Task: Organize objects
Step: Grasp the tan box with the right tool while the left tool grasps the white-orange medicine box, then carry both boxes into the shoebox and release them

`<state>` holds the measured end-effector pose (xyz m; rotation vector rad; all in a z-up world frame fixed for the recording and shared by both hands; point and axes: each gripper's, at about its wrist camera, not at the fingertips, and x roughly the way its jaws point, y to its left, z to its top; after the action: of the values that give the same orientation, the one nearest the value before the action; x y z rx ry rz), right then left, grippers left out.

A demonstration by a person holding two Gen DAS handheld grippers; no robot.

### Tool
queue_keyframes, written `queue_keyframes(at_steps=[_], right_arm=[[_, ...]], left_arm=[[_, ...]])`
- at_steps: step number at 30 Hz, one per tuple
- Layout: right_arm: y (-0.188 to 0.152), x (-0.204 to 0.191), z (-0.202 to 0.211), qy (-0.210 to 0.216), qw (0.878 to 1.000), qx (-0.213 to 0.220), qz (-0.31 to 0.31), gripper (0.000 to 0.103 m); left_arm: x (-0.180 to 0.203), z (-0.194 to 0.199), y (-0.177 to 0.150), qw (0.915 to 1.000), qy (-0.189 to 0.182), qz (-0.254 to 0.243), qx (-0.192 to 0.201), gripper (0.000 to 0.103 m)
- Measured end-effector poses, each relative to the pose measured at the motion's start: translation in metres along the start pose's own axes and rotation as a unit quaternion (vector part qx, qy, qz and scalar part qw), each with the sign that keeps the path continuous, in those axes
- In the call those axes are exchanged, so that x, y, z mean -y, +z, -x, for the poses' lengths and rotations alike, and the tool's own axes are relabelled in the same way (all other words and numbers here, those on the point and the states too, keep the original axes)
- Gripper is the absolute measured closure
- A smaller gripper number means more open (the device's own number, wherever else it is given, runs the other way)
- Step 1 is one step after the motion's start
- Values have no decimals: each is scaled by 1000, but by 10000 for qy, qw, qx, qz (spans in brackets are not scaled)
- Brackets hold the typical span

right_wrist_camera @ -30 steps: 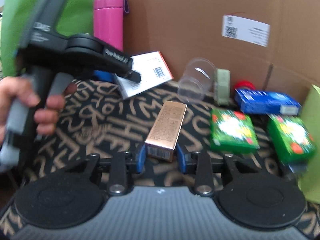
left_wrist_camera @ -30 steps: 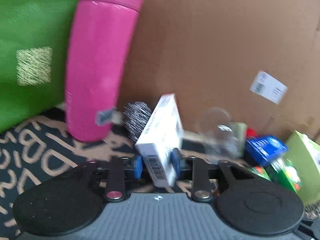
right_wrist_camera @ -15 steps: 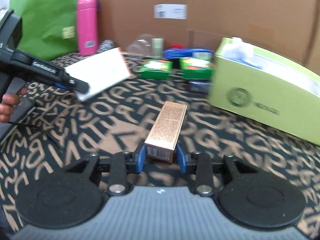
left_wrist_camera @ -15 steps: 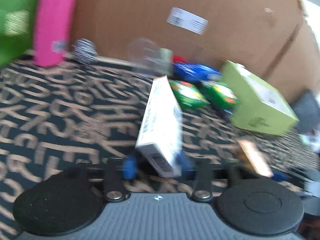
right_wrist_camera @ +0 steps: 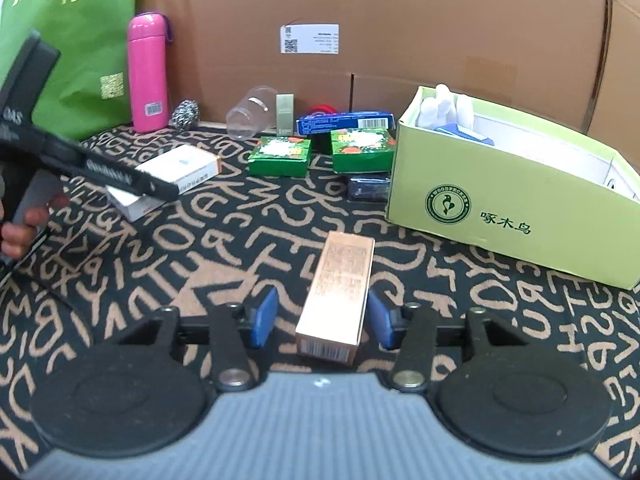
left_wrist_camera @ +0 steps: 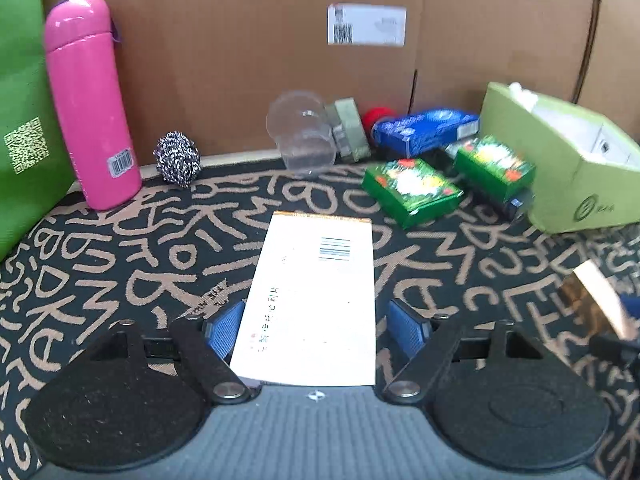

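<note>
Opening both tongs, I see the white box (left_wrist_camera: 312, 304) lying loose inside my left tongs (left_wrist_camera: 316, 330) and the copper box (right_wrist_camera: 338, 296) inside my right tongs (right_wrist_camera: 320, 320), each lengthwise, pointing far, on the patterned table (right_wrist_camera: 200, 272).

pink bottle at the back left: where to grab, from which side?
Grip the pink bottle on its straight cylindrical body, around the middle, coming in level from the front. It stands upright, with the green bag close on its left, the cardboard wall behind and the steel scrubber on its right, so the front looks clearest. The rounded cap would probably slip.
</note>
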<state>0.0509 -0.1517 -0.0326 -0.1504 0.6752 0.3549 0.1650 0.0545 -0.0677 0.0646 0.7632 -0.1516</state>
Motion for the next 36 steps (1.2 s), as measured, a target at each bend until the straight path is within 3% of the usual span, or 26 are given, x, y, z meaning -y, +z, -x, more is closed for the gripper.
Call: queue_keyframes(at_steps=[5,7,8,9,16,27,36], right_arm=[[5,0,-17,-41,9999,-48,-113,55],[4,1,-23,-49,9998,-31,-179,63],[3,1,-22,-36,9998,-5,-183,66],[3,0,-21,-27,9998,2,-180,73],[-5,9,-5,129,9994,71,-324,73],[17,45,31,-288,9960,719,-450,73],[48,118,64,-1158,9766,1568,-912,73]], left_arm=[[2,-3,3,10000,95,5,9,22],[4,-4,3,9999,122,8,16,26],[5,-2,3,10000,69,-20,31,34],[8,0,3,10000,1,-92,28,34],[37,20,-1,9986,-422,-323,-14,34],[117,80,53,9832,-1301,-669,1095,34],[182,70,106,9736,-1549,-672,1536,34]])
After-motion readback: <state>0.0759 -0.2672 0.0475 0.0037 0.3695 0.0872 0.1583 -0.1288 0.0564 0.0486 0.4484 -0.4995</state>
